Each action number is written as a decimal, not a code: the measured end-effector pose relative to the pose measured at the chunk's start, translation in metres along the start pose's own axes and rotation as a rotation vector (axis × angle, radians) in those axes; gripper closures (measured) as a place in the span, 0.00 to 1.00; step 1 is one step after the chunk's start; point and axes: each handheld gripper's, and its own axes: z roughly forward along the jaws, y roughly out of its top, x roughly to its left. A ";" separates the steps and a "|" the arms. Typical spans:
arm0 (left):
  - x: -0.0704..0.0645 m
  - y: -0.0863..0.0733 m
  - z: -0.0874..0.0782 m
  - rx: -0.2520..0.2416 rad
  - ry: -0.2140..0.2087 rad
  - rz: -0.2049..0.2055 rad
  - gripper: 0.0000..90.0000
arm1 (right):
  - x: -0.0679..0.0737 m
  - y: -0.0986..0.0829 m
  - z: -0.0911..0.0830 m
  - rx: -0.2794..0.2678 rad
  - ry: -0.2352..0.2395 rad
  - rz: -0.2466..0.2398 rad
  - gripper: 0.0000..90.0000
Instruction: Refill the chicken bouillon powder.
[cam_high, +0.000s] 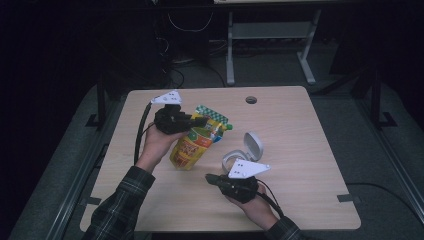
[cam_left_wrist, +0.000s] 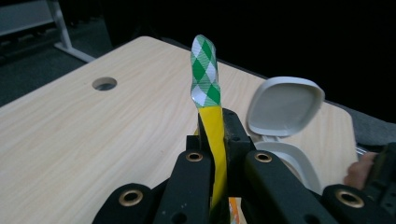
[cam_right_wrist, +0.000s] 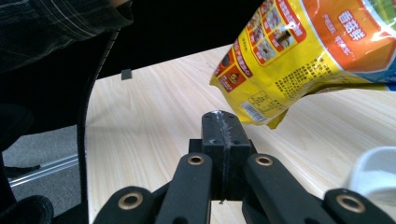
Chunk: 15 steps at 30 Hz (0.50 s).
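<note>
The pale wood-grain table takes up the middle of the high view. Near its centre, a little left, hangs the yellow and orange plastic snack pouch with a green-and-white chequered top edge, tilted, its lower corner close to the tabletop or resting on it. Just right of the pouch and lower sits the white hinged plastic container with its lid standing open.

The left gripper has its jaws closed on the pouch just below the chequered seal, the film pinched flat between them in the left gripper view. The right gripper, at lower centre of the high view just below the container, has its jaws pressed together with nothing between them.

The step in hand looks like bringing the pouch to the open container. To do it well, I would keep the left grip firm near the seal so the film does not slide, lift the lower corner clear of the table, and bring the pouch in over the container's low front rim rather than against the raised lid. The right gripper would need to open before it can steady the pouch's bottom or the container.

Whether the pouch is sealed or already torn cannot be made out. The container's inside is blocked by the left jaws and blurred at the lower right of the right gripper view. The pouch's print is too small to read.
</note>
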 end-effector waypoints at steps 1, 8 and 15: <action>0.001 -0.001 0.002 -0.006 0.003 0.000 1.00 | -0.001 -0.001 -0.002 -0.002 0.000 -0.001 1.00; 0.010 -0.015 0.023 -0.036 0.000 0.001 1.00 | -0.004 -0.003 -0.011 0.002 0.000 -0.012 1.00; 0.010 -0.023 0.025 -0.056 -0.002 0.007 0.99 | -0.009 -0.005 -0.017 -0.002 -0.011 -0.006 1.00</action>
